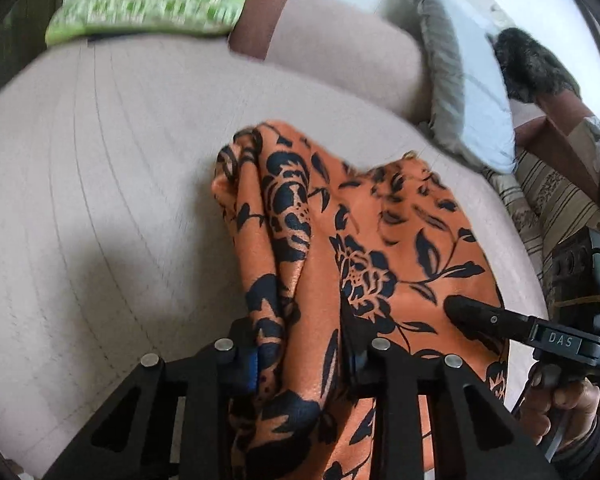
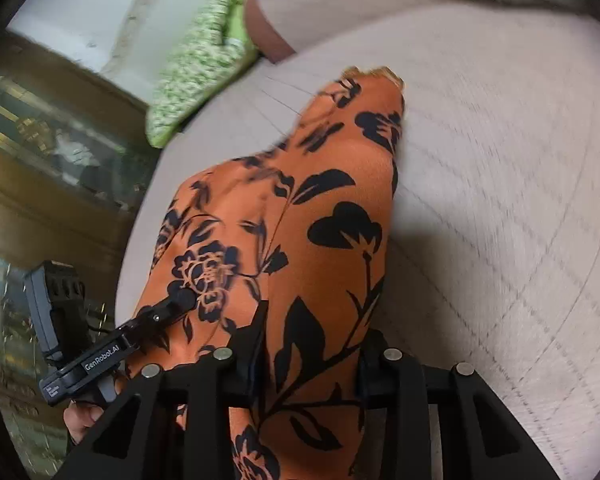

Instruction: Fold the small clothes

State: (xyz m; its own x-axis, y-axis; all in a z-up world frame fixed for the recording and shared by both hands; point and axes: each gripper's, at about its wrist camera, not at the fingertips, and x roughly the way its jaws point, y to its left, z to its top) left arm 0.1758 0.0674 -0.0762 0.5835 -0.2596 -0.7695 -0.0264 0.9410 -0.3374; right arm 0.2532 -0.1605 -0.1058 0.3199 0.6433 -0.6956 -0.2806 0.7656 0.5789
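An orange garment with a black flower print (image 1: 340, 248) hangs and drapes over a beige quilted sofa seat (image 1: 100, 184). My left gripper (image 1: 304, 360) is shut on its near edge, cloth bunched between the jaws. My right gripper (image 2: 308, 364) is shut on the same garment (image 2: 300, 208), which runs away from it to a far tip. Each gripper shows in the other's view: the right one (image 1: 460, 312) at the garment's right edge, the left one (image 2: 180, 300) at its left edge. Both views are motion-blurred.
A green patterned cushion (image 1: 152, 0) lies at the back of the seat by the beige backrest (image 1: 340, 56). A grey and white cushion (image 1: 468, 92) and a dark furry thing (image 1: 532, 64) sit at the right. A striped fabric (image 1: 548, 200) lies beyond the seat edge. A glass-fronted cabinet (image 2: 60, 148) stands left.
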